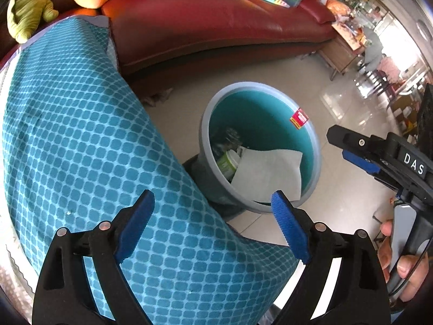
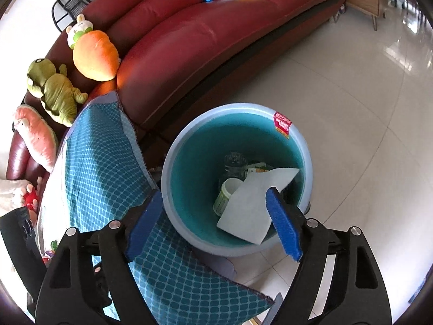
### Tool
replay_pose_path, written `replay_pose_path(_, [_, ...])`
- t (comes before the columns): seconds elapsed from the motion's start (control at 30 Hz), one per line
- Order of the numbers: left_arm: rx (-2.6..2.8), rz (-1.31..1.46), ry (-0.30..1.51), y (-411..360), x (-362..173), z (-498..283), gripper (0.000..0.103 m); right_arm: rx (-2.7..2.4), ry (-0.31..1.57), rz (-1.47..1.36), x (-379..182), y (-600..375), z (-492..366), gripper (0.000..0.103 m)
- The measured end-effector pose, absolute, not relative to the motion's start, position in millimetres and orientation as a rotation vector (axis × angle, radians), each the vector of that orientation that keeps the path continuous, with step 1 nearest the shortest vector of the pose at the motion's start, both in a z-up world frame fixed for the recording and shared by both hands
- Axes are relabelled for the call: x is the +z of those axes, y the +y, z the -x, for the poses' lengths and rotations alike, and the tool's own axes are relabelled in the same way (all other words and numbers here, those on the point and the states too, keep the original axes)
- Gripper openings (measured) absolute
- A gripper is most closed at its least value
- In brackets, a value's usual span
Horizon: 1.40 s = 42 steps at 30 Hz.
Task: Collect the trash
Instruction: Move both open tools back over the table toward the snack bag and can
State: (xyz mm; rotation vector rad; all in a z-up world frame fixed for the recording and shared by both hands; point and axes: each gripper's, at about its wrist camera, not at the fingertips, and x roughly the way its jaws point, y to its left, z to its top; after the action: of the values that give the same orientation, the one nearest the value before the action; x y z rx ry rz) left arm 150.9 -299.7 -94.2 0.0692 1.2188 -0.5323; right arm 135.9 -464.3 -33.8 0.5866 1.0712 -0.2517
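Trash in view consists of one white paper sheet (image 2: 254, 205), one pale green cup (image 2: 226, 196) and one clear crumpled item (image 2: 234, 162) that I cannot identify. All three lie inside the single teal bin (image 2: 189, 233), which stands on the tiled floor (image 2: 351, 124) just beside the table covered in a blue patterned cloth (image 2: 102, 162) and in front of the red sofa (image 2: 194, 54).

Handling, as I judge it:
- Paper sheet: very light, thin and limp. It leans against the inner wall with one corner near the rim. Any grasp should pinch a free edge or corner; it will bend and may slip from flat pads.
- Cup: light, thin-walled, easily crushed. Grip across the rim with low force.
- Clear item: probably light and springy; details are too dim to state.

Gripper state:
- My right gripper (image 2: 213, 219) hangs above the bin mouth. Its jaws stand wide. The sheet shows between the blue pads (image 2: 284, 230) from this angle, but it lies below in the bin and the pads do not press on it.
- My left gripper (image 1: 213, 222) sits over the cloth edge next to the bin, jaws spread wide, nothing between them.

Other counts: three plush toys on the sofa, namely one orange (image 2: 96, 57), one green (image 2: 55, 89) and one pink (image 2: 35, 135). No loose trash shows on the visible cloth.
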Motion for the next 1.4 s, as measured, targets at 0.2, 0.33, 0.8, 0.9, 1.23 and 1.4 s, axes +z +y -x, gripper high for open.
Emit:
replay_pose_path(0.2, [-0.519,-0.041,1.196,-272,-79,-143,0.089,-0.238,1.084,-0.552,-22,-441,-133,0.076])
replay_pose_path(0.33, [-0.508,-0.015,1.175,-248,-68,-136,0.089,-0.219,1.081,-0.516,-10,-421,-132,0.076])
replay_pose_path(0.8, [-0.435,0.097,1.112,-160,-37,-109,0.089,-0.125,1.077,-0.397,25,-340,-128,0.076])
replay_pose_path(0.9, [-0.410,0.114,1.104,-144,-33,-103,0.091,-0.089,1.082,-0.373,28,-316,-129,0.076])
replay_pose_path(1.23, [-0.267,0.201,1.069,-39,-16,-75,0.092,0.080,1.123,-0.264,34,-215,-137,0.076])
replay_pose_path(1.4, [-0.203,0.221,1.033,14,-2,-62,0.092,0.159,1.134,-0.212,39,-166,-140,0.076])
